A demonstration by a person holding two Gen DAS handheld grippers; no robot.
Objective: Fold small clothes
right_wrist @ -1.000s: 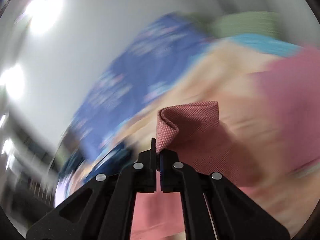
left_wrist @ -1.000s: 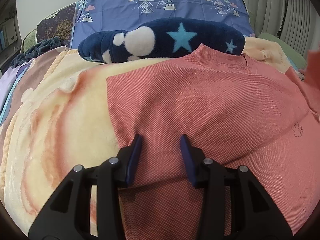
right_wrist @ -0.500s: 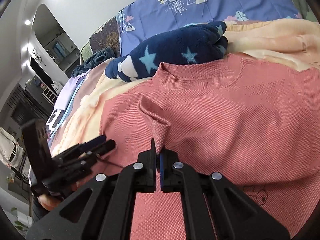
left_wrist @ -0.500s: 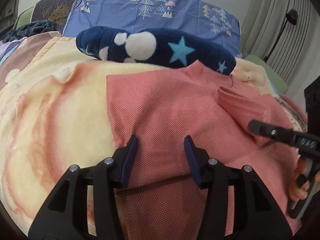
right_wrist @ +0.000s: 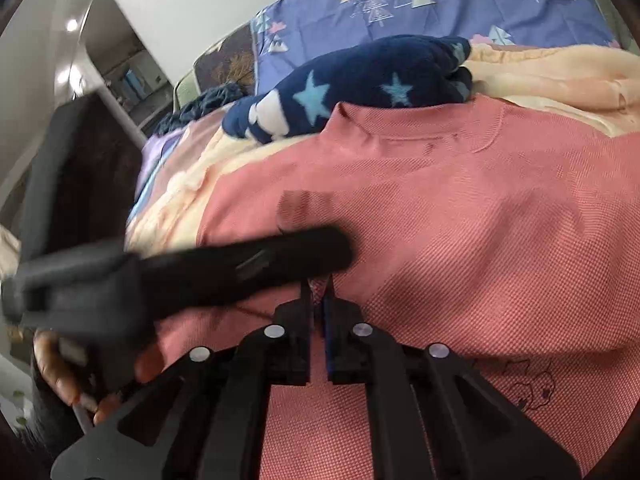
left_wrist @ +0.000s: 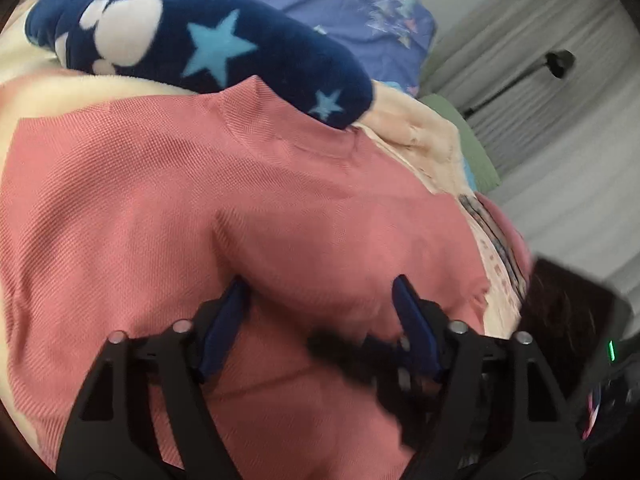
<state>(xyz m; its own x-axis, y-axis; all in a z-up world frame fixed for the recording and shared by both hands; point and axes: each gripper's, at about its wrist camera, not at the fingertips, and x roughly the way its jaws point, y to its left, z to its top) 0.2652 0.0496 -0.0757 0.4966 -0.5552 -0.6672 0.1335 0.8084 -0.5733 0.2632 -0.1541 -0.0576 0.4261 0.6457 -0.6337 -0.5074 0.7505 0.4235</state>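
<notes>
A salmon-pink knit shirt (left_wrist: 168, 208) lies flat on a cream blanket, collar toward the far side; it also fills the right wrist view (right_wrist: 460, 248). My left gripper (left_wrist: 320, 304) is open, its blue-padded fingers straddling a fold of the shirt's sleeve. My right gripper (right_wrist: 318, 292) is shut on a pinch of the pink sleeve fabric, low on the shirt. It shows blurred in the left wrist view (left_wrist: 352, 356), crossing just under the left fingers. The left gripper's body crosses the right wrist view (right_wrist: 240, 260) as a blurred black bar.
A navy fleece with stars (left_wrist: 208, 44) lies just beyond the collar, also seen from the right (right_wrist: 360, 88). A blue tree-print pillow (right_wrist: 440, 0) stands behind it. The cream blanket (right_wrist: 552, 80) spreads around. Curtains and a lamp arm (left_wrist: 520, 76) are at the right.
The right gripper has carried the sleeve across and down onto the shirt, ending beside the left gripper. The left gripper has shifted right over the shirt and stays open.
</notes>
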